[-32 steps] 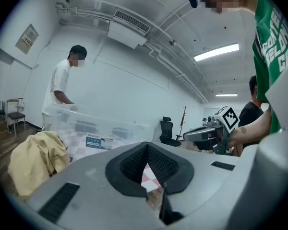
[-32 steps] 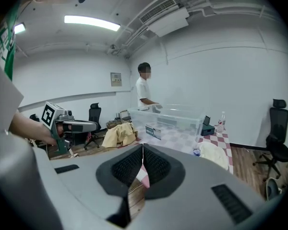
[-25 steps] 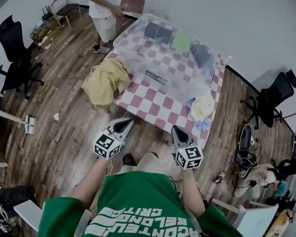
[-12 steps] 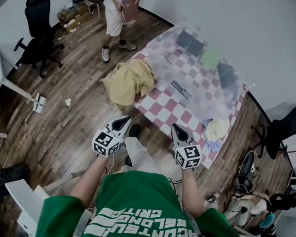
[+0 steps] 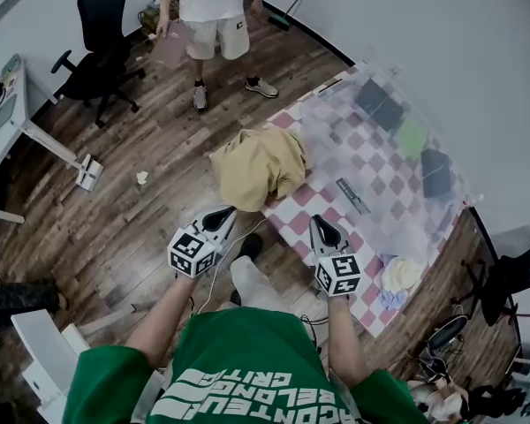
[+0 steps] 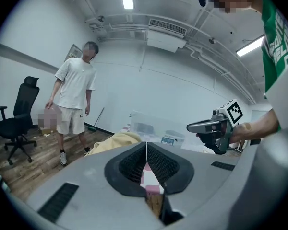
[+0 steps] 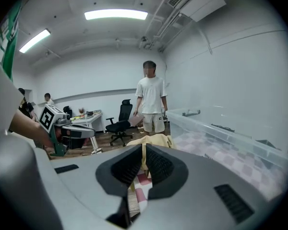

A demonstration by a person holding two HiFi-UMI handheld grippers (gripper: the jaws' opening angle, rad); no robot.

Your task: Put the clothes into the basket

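We hold nothing yet — left tongs (image 5: 222,214) and right tongs (image 5: 321,225) are closed, empty; the yellow garment (image 5: 261,168) and pale clothes (image 5: 399,275) lie on the counter (image 5: 293,208), outside the clear basket (image 5: 384,170).

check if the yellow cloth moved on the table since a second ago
No. The yellow cloth still drapes the same corner of the checkered table, beside the clear basket; only the view turned.

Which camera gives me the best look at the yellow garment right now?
The head view: the whole yellow garment shows from above, heaped on the table corner and hanging over its edge. The left gripper view shows only a low strip of it above the jaws; the right gripper view shows its top, partly behind the jaws.
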